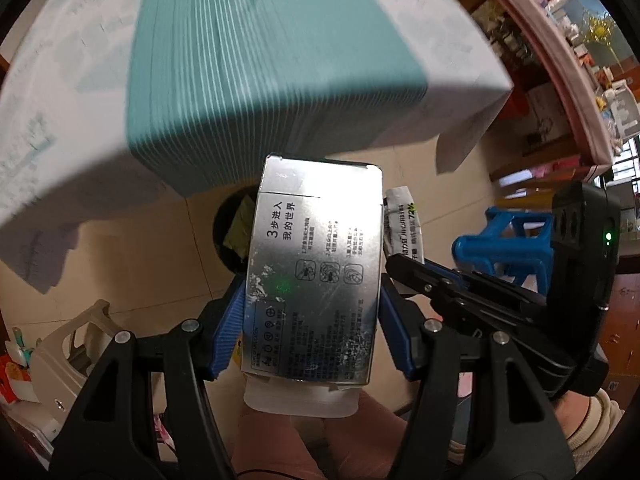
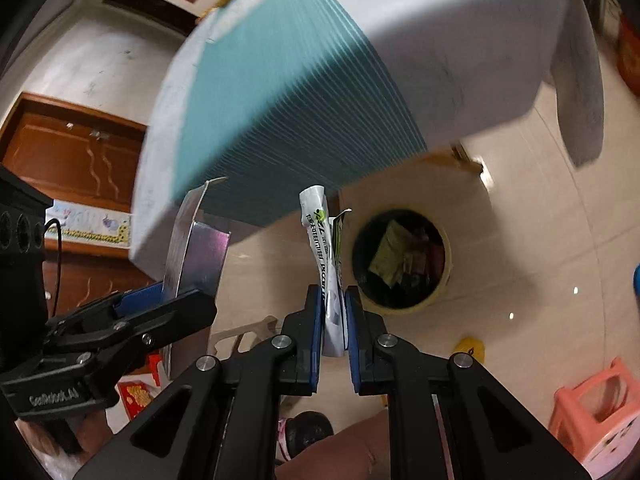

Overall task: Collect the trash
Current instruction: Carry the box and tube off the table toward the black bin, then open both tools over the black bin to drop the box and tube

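My left gripper point(image 1: 312, 312) is shut on a flattened silver carton point(image 1: 316, 280) with black print, held in the air above the floor. The carton also shows edge-on in the right wrist view point(image 2: 196, 256), at the left. My right gripper point(image 2: 334, 312) is shut on a white and green wrapper point(image 2: 324, 248), held upright. The wrapper also shows in the left wrist view point(image 1: 402, 224), just right of the carton. A yellow-rimmed trash bin point(image 2: 402, 260) with a black liner stands on the floor below, holding several scraps. In the left wrist view the bin point(image 1: 234, 232) is mostly hidden behind the carton.
A table with a teal and white cloth point(image 1: 256, 60) overhangs close ahead; it also fills the top of the right wrist view point(image 2: 304, 100). A pink stool point(image 2: 600, 412) and a yellow object point(image 2: 470, 350) are on the tiled floor. A beige stool point(image 1: 76, 344) stands left.
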The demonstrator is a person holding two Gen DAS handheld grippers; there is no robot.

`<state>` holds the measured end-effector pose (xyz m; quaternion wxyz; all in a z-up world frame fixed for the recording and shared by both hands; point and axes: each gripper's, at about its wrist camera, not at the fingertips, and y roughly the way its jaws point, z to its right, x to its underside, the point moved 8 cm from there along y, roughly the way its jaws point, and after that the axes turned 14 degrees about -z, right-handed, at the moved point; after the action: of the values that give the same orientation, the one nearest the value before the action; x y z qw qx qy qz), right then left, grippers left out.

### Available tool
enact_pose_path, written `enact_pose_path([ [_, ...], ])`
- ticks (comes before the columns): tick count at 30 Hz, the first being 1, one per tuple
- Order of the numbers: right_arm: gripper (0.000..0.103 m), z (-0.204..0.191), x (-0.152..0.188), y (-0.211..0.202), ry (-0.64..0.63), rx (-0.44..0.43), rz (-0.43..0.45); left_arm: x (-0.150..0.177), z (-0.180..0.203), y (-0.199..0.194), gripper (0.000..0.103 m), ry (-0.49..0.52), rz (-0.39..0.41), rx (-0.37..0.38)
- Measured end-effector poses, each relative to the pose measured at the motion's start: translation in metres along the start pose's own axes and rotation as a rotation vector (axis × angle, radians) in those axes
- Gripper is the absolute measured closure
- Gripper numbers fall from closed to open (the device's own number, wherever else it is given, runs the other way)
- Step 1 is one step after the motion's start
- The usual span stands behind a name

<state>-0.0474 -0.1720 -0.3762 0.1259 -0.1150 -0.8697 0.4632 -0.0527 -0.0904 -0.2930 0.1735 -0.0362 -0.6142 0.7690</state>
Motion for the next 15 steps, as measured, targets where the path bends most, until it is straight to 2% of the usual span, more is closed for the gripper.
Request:
enact_pose_path([
  [8, 0.092, 0.062, 0.014, 0.096, 0.092, 0.015, -0.009, -0.009, -0.030, 0.103, 0.044, 0.019, -0.036, -0.007],
  [15, 0.092, 0.099, 0.025, 0.184, 0.134, 0.019, -0.051, -0.024, -0.065, 0.193, 0.044, 0.012, -0.069, -0.032],
])
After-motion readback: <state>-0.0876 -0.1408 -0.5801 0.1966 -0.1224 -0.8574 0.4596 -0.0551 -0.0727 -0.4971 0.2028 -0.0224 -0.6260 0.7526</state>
